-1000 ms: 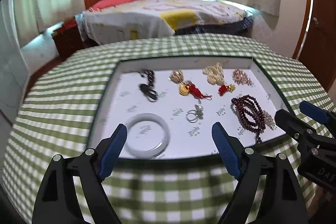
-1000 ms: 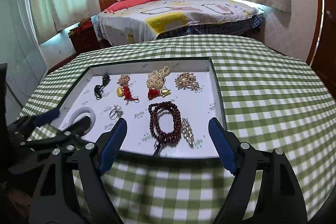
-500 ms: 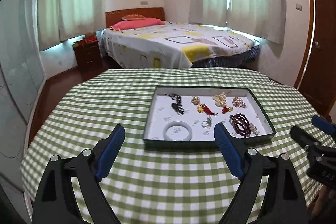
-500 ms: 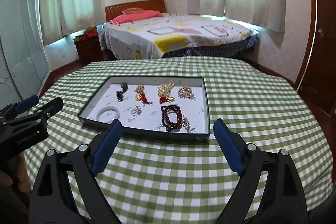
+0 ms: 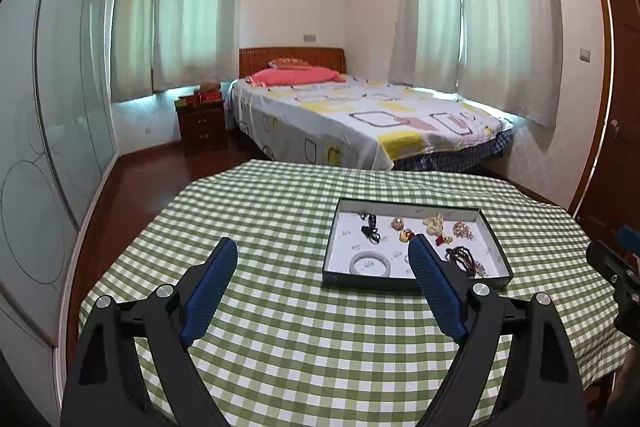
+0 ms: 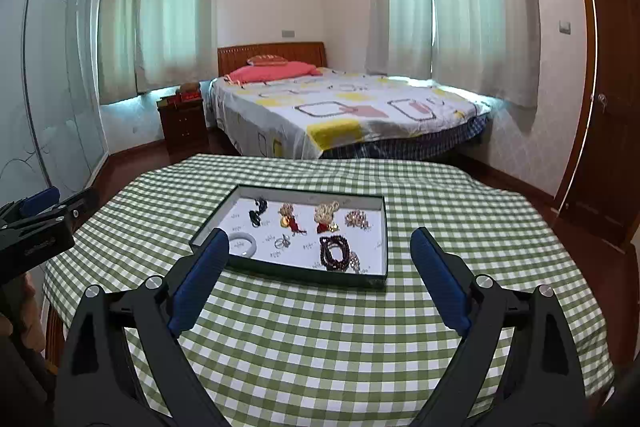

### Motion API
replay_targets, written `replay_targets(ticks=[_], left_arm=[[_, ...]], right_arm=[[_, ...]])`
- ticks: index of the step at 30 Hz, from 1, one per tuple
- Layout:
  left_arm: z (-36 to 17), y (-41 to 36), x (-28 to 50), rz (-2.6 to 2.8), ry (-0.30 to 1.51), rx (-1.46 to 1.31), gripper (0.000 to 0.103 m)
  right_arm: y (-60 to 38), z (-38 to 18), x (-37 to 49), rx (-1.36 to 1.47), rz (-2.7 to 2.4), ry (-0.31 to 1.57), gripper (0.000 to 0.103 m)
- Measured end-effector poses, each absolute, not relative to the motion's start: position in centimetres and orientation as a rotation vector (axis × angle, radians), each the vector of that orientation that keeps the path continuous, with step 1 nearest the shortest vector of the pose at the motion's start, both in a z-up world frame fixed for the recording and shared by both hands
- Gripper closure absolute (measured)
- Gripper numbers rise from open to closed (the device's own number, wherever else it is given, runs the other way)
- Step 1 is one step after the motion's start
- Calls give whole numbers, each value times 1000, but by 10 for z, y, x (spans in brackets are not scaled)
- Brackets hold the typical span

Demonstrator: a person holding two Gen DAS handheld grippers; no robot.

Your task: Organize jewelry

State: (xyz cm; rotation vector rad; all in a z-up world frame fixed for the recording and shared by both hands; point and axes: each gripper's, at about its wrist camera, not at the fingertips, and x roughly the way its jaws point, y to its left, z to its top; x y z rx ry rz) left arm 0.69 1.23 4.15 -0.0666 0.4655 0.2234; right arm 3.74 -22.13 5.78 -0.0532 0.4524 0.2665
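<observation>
A dark green tray [image 5: 412,282] [image 6: 288,271] with a white lining sits on the green checked table. In it lie a white bangle [image 5: 369,262] [image 6: 244,243], dark red beads [image 5: 464,255] [image 6: 335,253], a black cord piece [image 5: 370,229] [image 6: 257,214], gold and red charms [image 6: 289,219], pearls [image 6: 326,211] and a silver ring [image 6: 282,242]. My left gripper [image 5: 323,267] is open and empty, held back from the tray's left front. My right gripper [image 6: 320,258] is open and empty, back from the tray's front edge.
The round table [image 6: 360,339] has a green checked cloth. Behind it stand a bed [image 5: 360,123], a dark wood nightstand [image 5: 202,125] and curtained windows. A wooden door [image 6: 608,107] is at the right, a glass wardrobe [image 5: 48,147] at the left.
Both grippers have pulled back and up from the tray, so it now looks small and far. Both stay open. The jewelry in the tray has not moved.
</observation>
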Motion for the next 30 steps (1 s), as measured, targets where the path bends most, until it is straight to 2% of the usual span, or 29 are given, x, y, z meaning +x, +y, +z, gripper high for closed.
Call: replay_targets(ticks=[30], left_arm=[[50, 12, -11, 215, 437, -65, 19]], right_arm=[[-222, 69, 20, -53, 275, 415, 13]])
